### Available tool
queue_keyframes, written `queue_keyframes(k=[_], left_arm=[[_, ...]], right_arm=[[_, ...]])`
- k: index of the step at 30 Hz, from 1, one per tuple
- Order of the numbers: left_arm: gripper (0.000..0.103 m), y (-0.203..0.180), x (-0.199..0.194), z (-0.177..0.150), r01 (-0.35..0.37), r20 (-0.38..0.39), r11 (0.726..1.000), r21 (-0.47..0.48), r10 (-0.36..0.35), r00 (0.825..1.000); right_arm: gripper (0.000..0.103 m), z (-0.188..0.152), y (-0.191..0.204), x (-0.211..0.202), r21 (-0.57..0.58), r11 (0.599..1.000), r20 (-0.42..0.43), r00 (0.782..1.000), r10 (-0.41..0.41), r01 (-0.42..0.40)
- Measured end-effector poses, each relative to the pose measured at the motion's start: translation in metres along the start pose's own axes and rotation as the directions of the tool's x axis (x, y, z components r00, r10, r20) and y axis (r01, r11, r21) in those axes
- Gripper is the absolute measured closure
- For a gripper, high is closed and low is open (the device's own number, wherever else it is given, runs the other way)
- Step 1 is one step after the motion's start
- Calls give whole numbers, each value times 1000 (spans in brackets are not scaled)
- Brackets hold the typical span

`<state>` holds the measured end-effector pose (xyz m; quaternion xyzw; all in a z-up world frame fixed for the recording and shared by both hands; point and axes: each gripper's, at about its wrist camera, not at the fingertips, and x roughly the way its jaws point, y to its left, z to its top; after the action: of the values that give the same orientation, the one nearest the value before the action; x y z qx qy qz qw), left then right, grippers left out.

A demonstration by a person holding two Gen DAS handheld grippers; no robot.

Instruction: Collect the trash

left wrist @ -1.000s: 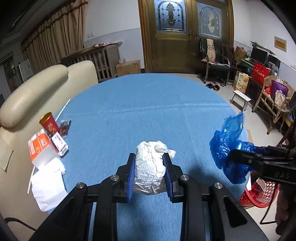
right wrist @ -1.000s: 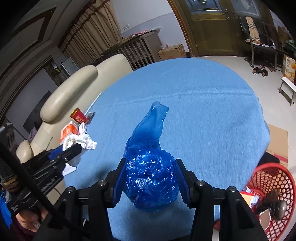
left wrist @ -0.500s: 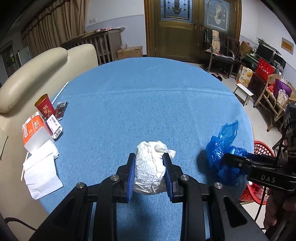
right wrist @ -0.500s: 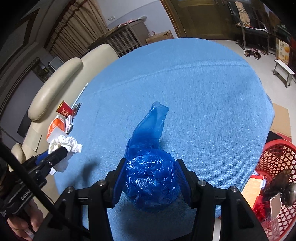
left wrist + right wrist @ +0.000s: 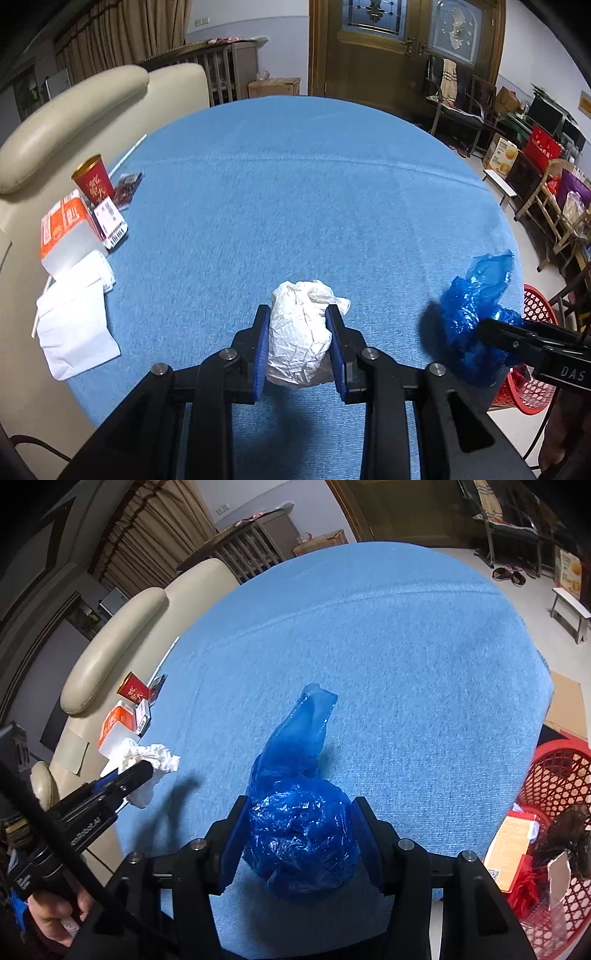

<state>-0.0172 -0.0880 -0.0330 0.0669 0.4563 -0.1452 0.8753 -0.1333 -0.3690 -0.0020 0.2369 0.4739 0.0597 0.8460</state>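
Paper ball (image 5: 301, 339): crumpled white paper, likely light and springy — sits between the left gripper (image 5: 300, 350) pads low over the near table edge; jaws easing apart, pads seemingly still touching it.
Plastic bag (image 5: 301, 843): thin, glossy blue film, probably slippery and squashy; best taken by its bunched body — the right gripper (image 5: 300, 843) jaws are opening around it, near right of the table.
Table (image 5: 314, 192): round, blue woven cloth.
Basket (image 5: 554, 856): red plastic mesh, on the floor at right, partly filled.
Left edge: red cup (image 5: 93, 180), orange carton (image 5: 64, 227), white napkins (image 5: 75, 326).
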Motion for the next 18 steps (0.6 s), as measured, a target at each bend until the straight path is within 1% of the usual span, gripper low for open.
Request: queue_keyframes(k=[4,6,10,13,18], left_arm=[[67,11,7,-4,31,-29,999,-19,-31,999],[53,17,9,-5,46,-33,998,-31,-47,998],[51,25,8,-8,78,-24,996,-40,-79,997],[45,32,9,-13,88,-25,995,-54,-89,996],[44,49,5,-27,105,-30,989,-103,-108,994]], right_arm=[[41,2,0,1,11,1000,-9,1000,8,-8],[41,4,-1,2,25,1000,-12,1000,9,-8],[40,9,-2,2,45,999,-11,1000,8,-8],[40,12,1,-1,45,999,-10,1000,2,-1],[40,10,8,-14,15,1000,3,1000,-5,5]])
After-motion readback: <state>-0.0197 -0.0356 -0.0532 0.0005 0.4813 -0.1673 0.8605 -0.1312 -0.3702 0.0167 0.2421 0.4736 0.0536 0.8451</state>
